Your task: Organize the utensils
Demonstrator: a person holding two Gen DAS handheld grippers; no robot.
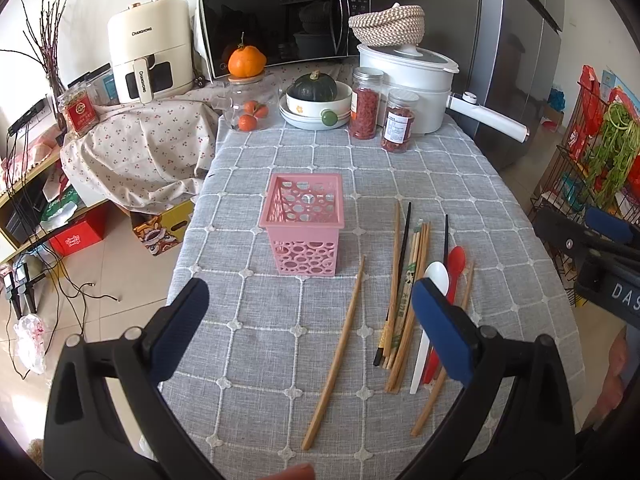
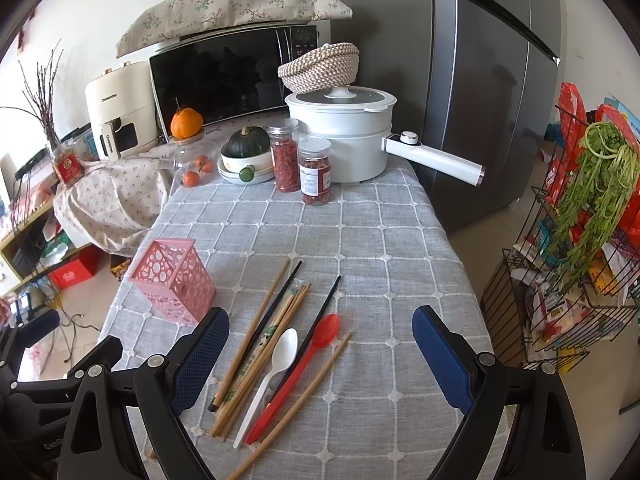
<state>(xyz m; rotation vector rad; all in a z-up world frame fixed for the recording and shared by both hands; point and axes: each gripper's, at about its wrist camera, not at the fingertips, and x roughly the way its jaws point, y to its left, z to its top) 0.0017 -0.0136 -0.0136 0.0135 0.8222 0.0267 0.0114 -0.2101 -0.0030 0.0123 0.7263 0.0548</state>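
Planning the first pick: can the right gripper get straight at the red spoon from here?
Probably yes. The right gripper is open with the red spoon lying flat between its fingers. Nothing lies on top, but the white spoon and a black chopstick sit tight against it, so a clean pinch looks tricky.

1. The left wrist view looks forward and down along the left tongs (image 1: 312,322) from the near edge of the surface (image 1: 248,360), close above it, facing the microwave (image 1: 280,24) at 12 o'clock.
2. The right wrist view sits further right, over the right tongs (image 2: 320,354), facing the same way; the refrigerator (image 2: 480,80) is at 1 o'clock.
3. Both share the pink basket (image 1: 306,224) (image 2: 174,280), the chopsticks (image 1: 404,304) (image 2: 260,344) and the white pot (image 1: 404,84) (image 2: 344,136).
4. Each view catches the other tongs at its edge.
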